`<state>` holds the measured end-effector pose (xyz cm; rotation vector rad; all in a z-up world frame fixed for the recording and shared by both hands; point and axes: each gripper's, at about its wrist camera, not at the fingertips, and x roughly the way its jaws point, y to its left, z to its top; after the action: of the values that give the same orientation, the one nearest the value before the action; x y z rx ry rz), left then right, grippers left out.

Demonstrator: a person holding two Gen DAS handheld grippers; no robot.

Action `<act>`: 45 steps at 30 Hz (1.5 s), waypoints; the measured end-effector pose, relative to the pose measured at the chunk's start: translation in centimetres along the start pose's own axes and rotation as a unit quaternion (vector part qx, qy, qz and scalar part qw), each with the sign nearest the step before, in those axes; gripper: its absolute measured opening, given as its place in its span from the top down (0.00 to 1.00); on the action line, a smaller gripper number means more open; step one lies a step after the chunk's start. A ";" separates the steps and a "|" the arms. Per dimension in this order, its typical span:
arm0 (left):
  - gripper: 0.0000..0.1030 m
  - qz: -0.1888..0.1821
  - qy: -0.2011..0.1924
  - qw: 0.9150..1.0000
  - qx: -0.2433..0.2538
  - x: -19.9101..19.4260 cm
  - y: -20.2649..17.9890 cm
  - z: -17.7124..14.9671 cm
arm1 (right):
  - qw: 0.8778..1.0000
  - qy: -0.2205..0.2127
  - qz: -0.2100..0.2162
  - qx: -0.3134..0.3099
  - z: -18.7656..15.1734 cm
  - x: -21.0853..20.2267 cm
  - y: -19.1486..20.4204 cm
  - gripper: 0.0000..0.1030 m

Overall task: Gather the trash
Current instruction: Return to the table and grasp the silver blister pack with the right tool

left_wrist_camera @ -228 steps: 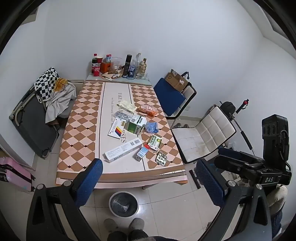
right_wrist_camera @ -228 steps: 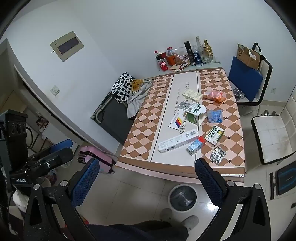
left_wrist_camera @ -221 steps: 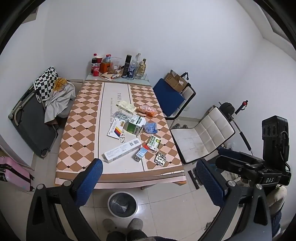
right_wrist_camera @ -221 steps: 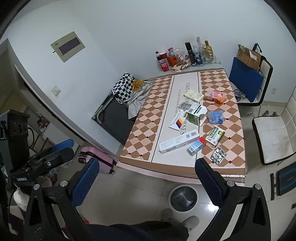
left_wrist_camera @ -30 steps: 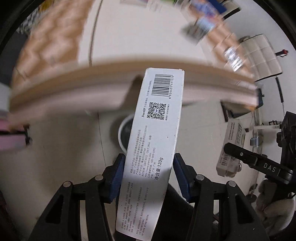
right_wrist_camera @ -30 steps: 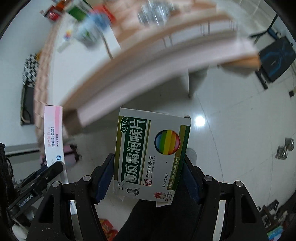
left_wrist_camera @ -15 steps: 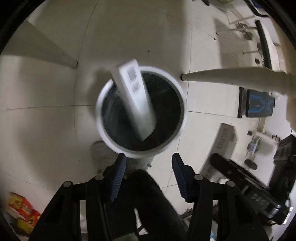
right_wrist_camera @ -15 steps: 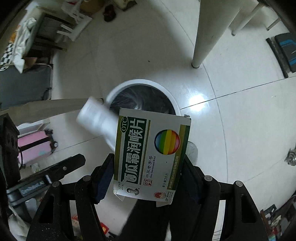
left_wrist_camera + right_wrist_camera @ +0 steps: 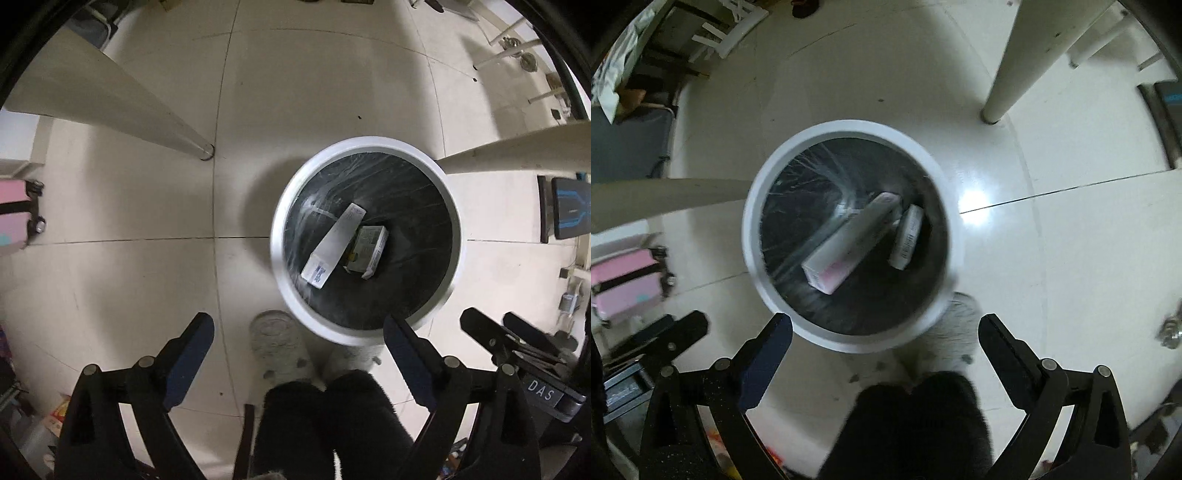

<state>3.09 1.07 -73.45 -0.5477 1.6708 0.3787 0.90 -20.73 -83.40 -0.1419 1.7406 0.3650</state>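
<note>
A white round trash bin [image 9: 284,210] with a black liner stands on the floor under the table; it also shows in the right wrist view [image 9: 753,240]. Inside lie a long white toothpaste box [image 9: 334,245] [image 9: 849,243] and a smaller medicine box [image 9: 367,249] [image 9: 907,236]. My left gripper [image 9: 299,354] is open and empty, above the bin's near left rim. My right gripper [image 9: 884,350] is open and empty, above the bin's near rim.
Cream table legs [image 9: 110,107] [image 9: 1027,55] stand beside the bin on the tiled floor. The person's slippered foot [image 9: 277,347] and dark trouser legs [image 9: 916,424] are just before the bin. A pink suitcase [image 9: 624,284] sits at the left.
Both grippers have opened over the bin. The long white box has settled in the bin, and the medicine box has dropped from my right gripper into it.
</note>
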 end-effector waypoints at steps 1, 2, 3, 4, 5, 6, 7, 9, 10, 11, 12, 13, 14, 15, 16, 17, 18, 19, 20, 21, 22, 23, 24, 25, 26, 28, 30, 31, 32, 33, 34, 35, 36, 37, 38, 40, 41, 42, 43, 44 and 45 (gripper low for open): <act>0.09 0.003 -0.005 1.000 0.003 -0.4 0.1 -0.2 | 1.000 -0.006 -0.010 -0.002 -0.4 -0.6 0.2 0.01; 0.09 0.007 -0.010 1.000 0.008 -1.0 -0.2 -0.7 | 1.000 -0.012 -0.021 -0.005 -0.6 -1.2 0.3 0.01; 0.09 0.010 -0.013 1.000 0.010 -1.5 0.5 -0.5 | 0.999 -0.016 -0.030 -0.008 -0.8 -1.8 0.4 0.01; 0.09 0.014 -0.018 1.000 0.013 -2.1 0.3 -0.9 | 0.999 -0.020 -0.035 -0.009 -1.0 -2.4 0.6 0.01; 0.09 0.016 -0.020 1.000 0.014 -2.7 0.4 -1.2 | 0.999 -0.022 -0.037 -0.010 -1.3 -3.2 0.6 0.01; 0.09 0.017 -0.024 0.999 0.014 -3.1 0.7 -1.4 | 0.999 -0.025 -0.040 -0.012 -1.5 -4.0 0.7 0.01; 0.09 0.019 -0.028 0.999 0.014 -3.6 0.8 -1.7 | 0.999 -0.029 -0.043 -0.014 -1.6 -4.6 0.8 0.01; 0.09 0.020 -0.034 0.999 0.013 -4.8 0.8 -2.1 | 0.998 -0.037 -0.049 -0.021 -2.0 -6.2 1.2 0.01; 0.09 0.021 -0.036 0.999 0.012 -5.5 1.0 -2.1 | 0.998 -0.041 -0.050 -0.023 -2.2 -6.8 1.3 0.01; 0.09 0.021 -0.040 0.999 0.011 -6.3 1.0 -2.4 | 0.997 -0.044 -0.052 -0.025 -2.4 -7.7 1.5 0.01; 0.09 0.021 -0.042 0.999 0.009 -7.0 1.1 -2.6 | 0.997 -0.045 -0.053 -0.027 -2.6 -8.5 1.6 0.01; 0.09 0.021 -0.043 0.999 0.008 -7.5 1.2 -2.7 | 0.997 -0.047 -0.053 -0.028 -2.8 -9.3 1.7 0.01; 0.09 0.019 -0.045 0.999 0.005 -8.4 1.3 -3.0 | 0.997 -0.048 -0.052 -0.028 -3.1 -9.9 1.8 0.01; 0.09 0.018 -0.046 0.999 0.003 -9.0 1.4 -3.3 | 0.997 -0.049 -0.053 -0.031 -3.4 -11.0 1.9 0.01; 0.09 0.018 -0.047 0.999 0.001 -9.5 1.5 -3.6 | 0.997 -0.051 -0.052 -0.033 -3.7 -11.9 2.1 0.01; 0.09 0.018 -0.049 0.999 0.000 -10.6 1.6 -4.0 | 0.997 -0.052 -0.051 -0.033 -4.1 -12.7 2.3 0.01; 0.09 0.017 -0.050 0.999 -0.001 -11.4 1.7 -4.3 | 0.997 -0.053 -0.050 -0.034 -4.4 -13.7 2.6 0.01; 0.09 0.017 -0.051 0.999 -0.002 -12.3 1.7 -4.7 | 0.997 -0.053 -0.049 -0.036 -4.8 -14.8 2.8 0.01; 0.09 0.016 -0.052 0.998 -0.002 -13.5 1.8 -5.1 | 0.997 -0.054 -0.047 -0.037 -5.3 -15.9 3.1 0.01; 0.09 0.016 -0.053 0.998 -0.002 -14.5 1.8 -5.6 | 0.997 -0.055 -0.045 -0.037 -5.7 -17.1 3.3 0.01; 0.09 0.016 -0.054 0.998 -0.002 -15.6 1.9 -6.0 | 0.997 -0.055 -0.045 -0.038 -6.1 -18.1 3.6 0.01; 0.09 0.016 -0.056 0.998 -0.001 -16.5 1.9 -6.4 | 0.997 -0.057 -0.042 -0.039 -6.6 -19.6 4.0 0.01; 0.09 0.014 -0.057 0.998 -0.001 -17.9 1.9 -7.0 | 0.997 -0.059 -0.040 -0.041 -7.0 -21.0 4.4 0.01; 0.09 0.013 -0.059 0.998 -0.001 -18.7 1.9 -7.5 | 0.996 -0.061 -0.039 -0.044 -7.5 -22.4 4.8 0.01; 0.09 0.009 -0.062 0.998 -0.001 -20.0 1.9 -8.0 | 0.996 -0.064 -0.038 -0.045 -8.0 -23.9 5.2 0.01; 0.09 0.008 -0.067 0.998 0.002 -22.2 1.9 -8.8 | 0.996 -0.073 -0.036 -0.048 -9.0 -26.9 6.1 0.01; 0.09 0.005 -0.073 0.997 0.002 -24.4 2.0 -9.5 | 0.995 -0.079 -0.031 -0.050 -10.0 -30.1 6.9 0.01; 0.09 0.006 -0.077 0.997 0.003 -25.6 2.1 -9.8 | 0.995 -0.082 -0.029 -0.050 -10.4 -31.4 7.3 0.01; 0.09 0.006 -0.085 0.996 0.004 -27.0 2.1 -10.0 | 0.995 -0.086 -0.025 -0.049 -10.9 -33.2 7.7 0.01; 0.09 0.006 -0.093 0.996 0.006 -28.1 2.0 -10.0 | 0.995 -0.089 -0.020 -0.046 -11.2 -34.3 7.9 0.01; 0.09 0.013 -0.108 0.994 0.007 -29.6 1.9 -9.9 | 0.994 -0.097 -0.011 -0.041 -11.5 -36.4 8.2 0.01; 0.09 0.018 -0.117 0.993 0.008 -30.6 1.7 -9.6 | 0.994 -0.102 -0.004 -0.037 -11.6 -37.9 8.3 0.01; 0.09 0.021 -0.125 0.992 0.008 -31.5 1.6 -9.2 | 0.994 -0.108 0.001 -0.034 -11.5 -39.6 8.4 0.01; 0.09 0.023 -0.134 0.991 0.004 -32.3 1.5 -8.6 | 0.993 -0.115 0.007 -0.028 -11.2 -41.2 8.4 0.01; 0.09 0.025 -0.147 0.989 -0.001 -33.4 1.2 -7.6 | 0.992 -0.121 0.011 -0.025 -10.8 -42.2 8.3 0.01; 0.09 0.034 -0.165 0.986 -0.002 -34.7 0.7 -6.1 | 0.990 -0.137 0.013 -0.017 -8.9 -45.2 7.7 0.01; 0.09 0.040 -0.173 0.984 -0.003 -35.2 0.2 -4.8 | 0.989 -0.150 0.011 -0.009 -7.5 -46.7 7.1 0.01; 0.09 0.047 -0.181 0.982 -0.006 -35.6 -0.4 -3.5 | 0.988 -0.156 0.010 -0.003 -6.4 -47.6 6.6 0.01; 0.09 0.052 -0.186 0.981 -0.007 -35.9 -0.7 -2.5 | 0.986 -0.164 0.010 0.014 -4.6 -48.8 5.5 0.01; 0.09 0.060 -0.190 0.980 -0.010 -36.1 -1.1 -1.3 | 0.985 -0.167 0.016 0.034 -2.9 -49.5 4.4 0.01; 0.09 0.067 -0.193 0.979 -0.012 -36.4 -1.4 0.0 | 0.984 -0.168 0.024 0.057 -1.0 -49.9 3.2 0.01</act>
<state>7.91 5.04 -37.54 -0.3523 1.3313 0.5675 9.22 -23.37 -34.19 0.0429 1.4278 0.3039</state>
